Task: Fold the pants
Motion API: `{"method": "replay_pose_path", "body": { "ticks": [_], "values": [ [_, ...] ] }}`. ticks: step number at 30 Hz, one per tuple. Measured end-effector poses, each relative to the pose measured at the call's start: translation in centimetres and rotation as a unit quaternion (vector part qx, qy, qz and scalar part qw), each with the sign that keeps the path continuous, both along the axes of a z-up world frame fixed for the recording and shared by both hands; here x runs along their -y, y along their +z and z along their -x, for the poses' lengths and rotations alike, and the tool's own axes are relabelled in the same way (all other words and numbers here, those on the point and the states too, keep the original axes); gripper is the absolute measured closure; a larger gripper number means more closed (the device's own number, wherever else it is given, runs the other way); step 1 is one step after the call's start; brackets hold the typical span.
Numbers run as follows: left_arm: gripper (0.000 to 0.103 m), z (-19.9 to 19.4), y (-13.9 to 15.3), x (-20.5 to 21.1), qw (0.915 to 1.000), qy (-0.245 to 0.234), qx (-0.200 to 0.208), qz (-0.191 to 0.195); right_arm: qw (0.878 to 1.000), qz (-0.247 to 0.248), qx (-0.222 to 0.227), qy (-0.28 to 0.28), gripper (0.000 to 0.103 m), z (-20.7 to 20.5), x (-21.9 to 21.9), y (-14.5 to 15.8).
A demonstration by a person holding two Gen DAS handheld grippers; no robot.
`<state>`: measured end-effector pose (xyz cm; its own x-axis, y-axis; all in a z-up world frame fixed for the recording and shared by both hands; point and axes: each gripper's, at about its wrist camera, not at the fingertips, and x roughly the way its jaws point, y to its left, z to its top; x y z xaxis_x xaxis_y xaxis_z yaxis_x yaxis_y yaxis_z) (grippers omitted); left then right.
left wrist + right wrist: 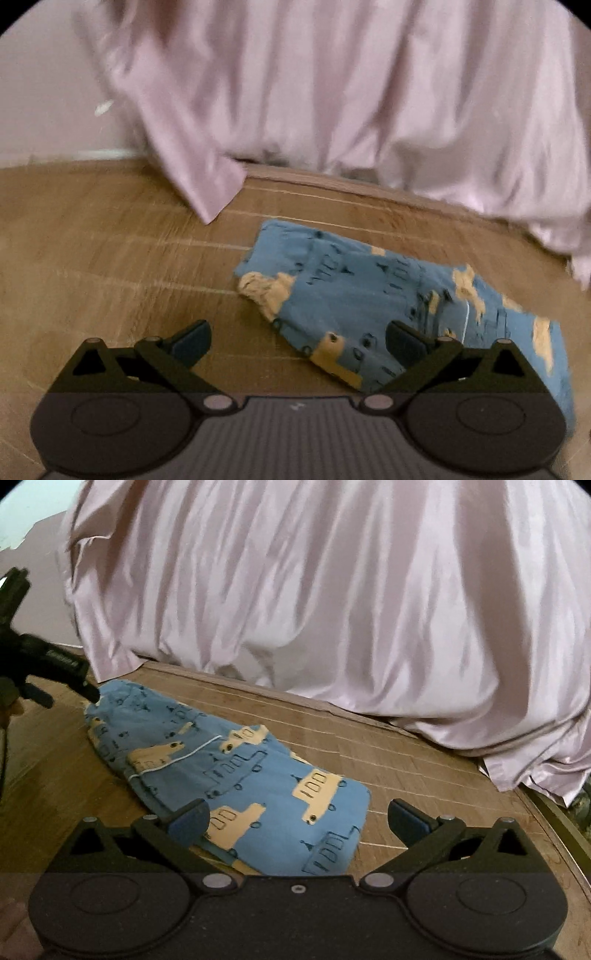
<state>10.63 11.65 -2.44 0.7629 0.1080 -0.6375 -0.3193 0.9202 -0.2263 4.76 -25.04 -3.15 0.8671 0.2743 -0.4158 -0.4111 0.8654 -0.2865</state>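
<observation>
Both tools gape empty: left tool [297, 341], right tool [297, 821]. Folded blue truck-print pants [236, 775] lie loose on the mat [424, 775]; any snag undoes them.

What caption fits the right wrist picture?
Folded blue pants on the mat, both claws open.
</observation>
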Motion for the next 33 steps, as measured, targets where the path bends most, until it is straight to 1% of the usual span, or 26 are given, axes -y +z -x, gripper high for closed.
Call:
{"method": "replay_pose_path", "body": {
  "ticks": [2, 4, 7, 9, 11, 13, 15, 19, 21, 22, 23, 24, 25, 27, 28, 29, 30, 33],
  "values": [
    [0.012, -0.6, -0.4, -1.9, 0.9995, 0.008, 0.002, 0.032, 1.0, -0.004, -0.007, 0.006, 0.001, -0.2, -0.4, -0.3],
    [0.016, -1.6, -0.8, -3.3, 0.9985, 0.027, 0.005, 0.048, 1.0, -0.013, -0.011, 0.008, 0.001, -0.3, -0.7, -0.7],
    [0.03, -3.0, -1.3, -4.6, 0.9976, 0.043, 0.012, 0.052, 1.0, -0.019, -0.006, 0.017, 0.001, -0.8, -1.3, -1.0],
    [0.035, -4.0, -1.6, -5.2, 0.9967, 0.049, 0.013, 0.063, 1.0, -0.009, 0.001, 0.02, 0.001, -1.7, -2.3, -1.0],
    [0.045, -4.6, -1.9, -5.5, 0.9966, 0.051, 0.011, 0.063, 1.0, -0.001, 0.008, 0.03, 0.001, -3.1, -3.9, -1.1],
    [0.051, -5.3, -2.3, -5.8, 0.9969, 0.05, 0.007, 0.061, 0.999, 0.008, 0.007, 0.042, 0.001, -4.6, -5.6, -1.5],
    [0.058, -6.1, -2.7, -6.1, 0.9977, 0.041, -0.001, 0.054, 0.998, 0.018, -0.007, 0.054, 0.001, -5.8, -7.3, -2.2],
    [0.059, -7.2, -3.2, -6.3, 0.9989, 0.021, -0.021, 0.037, 0.996, 0.027, -0.033, 0.073, 0.001, -6.0, -8.6, -4.2],
    [0.051, -7.9, -3.2, -5.8, 0.9995, 0.009, -0.03, 0.003, 0.996, 0.029, -0.043, 0.079, 0.001, -5.7, -8.8, -4.8],
    [0.04, -8.3, -3.1, -5.4, 0.9988, 0.005, -0.041, -0.025, 0.995, 0.03, -0.044, 0.08, 0.001, -5.7, -8.9, -5.0],
    [0.032, -8.6, -3.0, -5.0, 0.9973, 0.005, -0.053, -0.051, 0.995, 0.03, -0.045, 0.082, 0.001, -5.6, -9.1, -5.1],
    [0.03, -8.9, -3.1, -4.7, 0.9958, 0.003, -0.061, -0.069, 0.995, 0.028, -0.045, 0.083, 0.001, -5.6, -9.2, -5.1],
    [0.031, -9.0, -3.0, -4.6, 0.9951, -0.003, -0.064, -0.074, 0.995, 0.025, -0.045, 0.082, 0.001, -5.5, -9.2, -5.1],
    [0.038, -9.1, -3.0, -4.6, 0.9956, -0.014, -0.065, -0.065, 0.996, 0.019, -0.047, 0.079, 0.001, -5.6, -9.1, -5.0],
    [0.045, -9.1, -2.9, -4.6, 0.9962, -0.017, -0.064, -0.056, 0.996, 0.018, -0.048, 0.077, 0.001, -5.6, -9.1, -5.0],
    [0.054, -9.0, -2.8, -4.5, 0.9965, -0.02, -0.063, -0.051, 0.996, 0.016, -0.049, 0.075, 0.001, -5.6, -9.0, -5.1],
    [0.059, -8.9, -2.7, -4.4, 0.9967, -0.026, -0.063, -0.045, 0.996, 0.016, -0.051, 0.075, 0.001, -5.7, -9.0, -5.2],
    [0.066, -8.8, -2.4, -4.0, 0.996, -0.031, -0.069, -0.047, 0.996, 0.016, -0.055, 0.074, 0.001, -5.9, -8.9, -5.3]
  ]
}}
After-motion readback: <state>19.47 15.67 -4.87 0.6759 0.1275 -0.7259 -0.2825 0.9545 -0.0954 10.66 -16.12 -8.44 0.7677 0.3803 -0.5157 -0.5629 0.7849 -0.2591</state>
